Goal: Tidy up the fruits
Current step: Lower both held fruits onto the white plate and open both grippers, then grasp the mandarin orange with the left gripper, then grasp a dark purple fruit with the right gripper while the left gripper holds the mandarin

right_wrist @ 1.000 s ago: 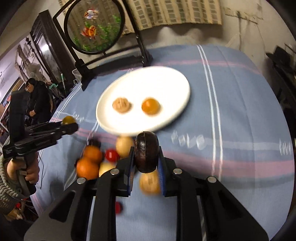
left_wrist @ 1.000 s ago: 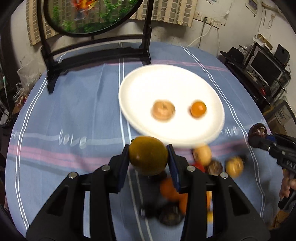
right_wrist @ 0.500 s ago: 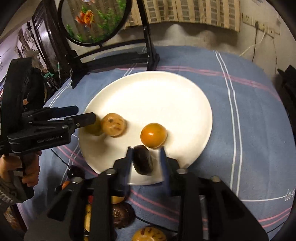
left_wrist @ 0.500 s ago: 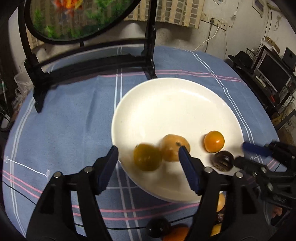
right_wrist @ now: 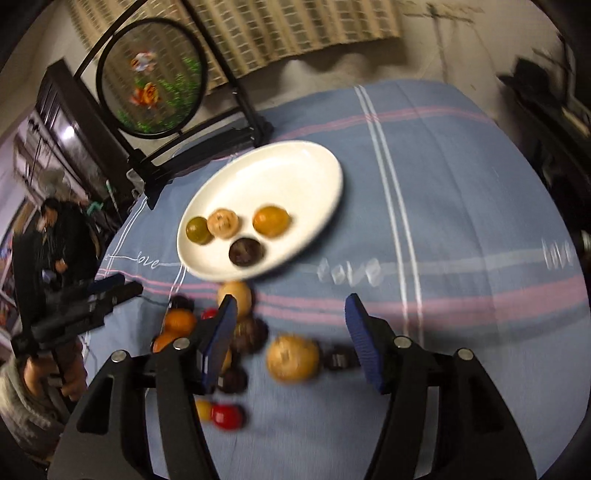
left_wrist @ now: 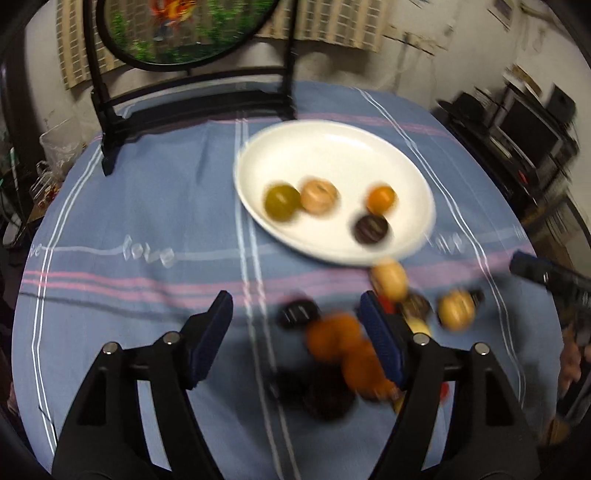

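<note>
A white plate [left_wrist: 332, 155] [right_wrist: 288, 173] on the blue striped cloth holds a green fruit [left_wrist: 282, 202], a tan fruit [left_wrist: 319, 195], an orange fruit [left_wrist: 381, 198] and a dark fruit [left_wrist: 371, 229] [right_wrist: 246, 252]. Nearer me lies a blurred pile of several loose fruits: orange [left_wrist: 332, 336], tan [right_wrist: 293, 357], dark [right_wrist: 251, 334], red [right_wrist: 227, 416]. My left gripper [left_wrist: 295, 301] hovers over the pile's left side, jaws opening, gripping nothing. My right gripper [right_wrist: 291, 301] hovers over the tan fruit, jaws opening, also gripping nothing.
A round fish picture on a black stand [left_wrist: 184, 29] [right_wrist: 153, 79] stands behind the plate. Dark electronics [left_wrist: 528, 125] sit beyond the table's right edge. A person [right_wrist: 59, 236] stands at the far left. A hand [right_wrist: 70, 373] holds the left gripper.
A second ago the left gripper held the green fruit and the right the dark one. Both fruits now lie on the plate. Both grippers have drawn back over the pile, wider open.
</note>
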Available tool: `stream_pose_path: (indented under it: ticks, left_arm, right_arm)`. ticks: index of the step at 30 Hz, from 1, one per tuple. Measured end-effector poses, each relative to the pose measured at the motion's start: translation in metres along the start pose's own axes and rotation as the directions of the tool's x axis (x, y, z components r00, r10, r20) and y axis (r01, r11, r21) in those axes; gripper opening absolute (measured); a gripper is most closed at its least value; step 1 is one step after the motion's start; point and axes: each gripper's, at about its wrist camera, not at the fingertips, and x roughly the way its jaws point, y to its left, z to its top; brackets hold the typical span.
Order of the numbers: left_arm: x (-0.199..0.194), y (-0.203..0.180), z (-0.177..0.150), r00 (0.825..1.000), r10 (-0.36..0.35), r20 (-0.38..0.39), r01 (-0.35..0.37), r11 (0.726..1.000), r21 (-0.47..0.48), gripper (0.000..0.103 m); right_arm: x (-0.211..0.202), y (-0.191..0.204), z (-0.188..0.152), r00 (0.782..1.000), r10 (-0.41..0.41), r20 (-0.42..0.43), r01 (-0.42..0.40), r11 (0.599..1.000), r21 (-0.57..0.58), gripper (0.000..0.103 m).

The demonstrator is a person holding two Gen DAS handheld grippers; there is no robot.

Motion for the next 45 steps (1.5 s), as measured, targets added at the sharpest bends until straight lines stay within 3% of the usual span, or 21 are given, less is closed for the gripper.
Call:
stream_pose_path:
  ticks: [4,13,15,17,19,23,34,40,45]
  left_arm:
    - [-0.002,-0.024,-0.025,0.999,-0.017,-0.032,0.019,0.998,0.056,0.075]
    - [0.023,-0.030,-0.035,0.993,-0.080,-0.084,0.081,0.997,0.008,0.074]
    - [0.030,-0.031,-0.036,0.991,-0.092,-0.101,0.091,0.996,-0.008,0.070]
    - [0.035,-0.032,-0.037,0.988,-0.114,-0.109,0.113,0.994,-0.015,0.051]
    - [0.035,-0.034,-0.039,0.985,-0.134,-0.105,0.133,0.991,-0.015,0.047]
    - [0.029,-0.038,-0.043,0.988,-0.125,-0.090,0.127,0.992,0.012,0.046]
    - [-0.018,-0.006,-0.070,0.996,-0.071,-0.054,0.067,0.996,-0.059,0.046]
    - [-0.040,0.024,-0.089,0.999,-0.010,-0.052,0.002,0.990,-0.141,0.046]
    - [-0.048,0.031,-0.100,0.998,0.017,-0.057,-0.027,0.984,-0.174,0.046]
  right_arm:
    - [-0.014,-0.006,-0.027,1.000,0.003,-0.026,-0.002,0.999,0.038,0.061]
    - [-0.040,-0.010,-0.048,1.000,-0.010,-0.019,0.010,0.999,0.040,0.062]
    - [-0.045,-0.014,-0.050,1.000,-0.018,-0.009,0.019,0.998,0.053,0.062]
    - [-0.050,-0.020,-0.052,1.000,-0.022,0.001,0.022,0.997,0.072,0.062]
    - [-0.051,-0.023,-0.053,1.000,-0.024,0.003,0.023,0.996,0.081,0.062]
    - [-0.048,-0.022,-0.058,1.000,-0.019,-0.014,0.020,0.997,0.075,0.062]
    - [-0.001,0.015,-0.057,0.994,0.030,-0.104,-0.036,0.997,-0.063,0.061]
    - [0.008,-0.002,-0.043,0.997,-0.064,-0.043,0.061,0.995,-0.074,0.061]
    - [0.017,-0.020,-0.034,0.986,-0.166,-0.018,0.162,0.979,-0.127,0.061]
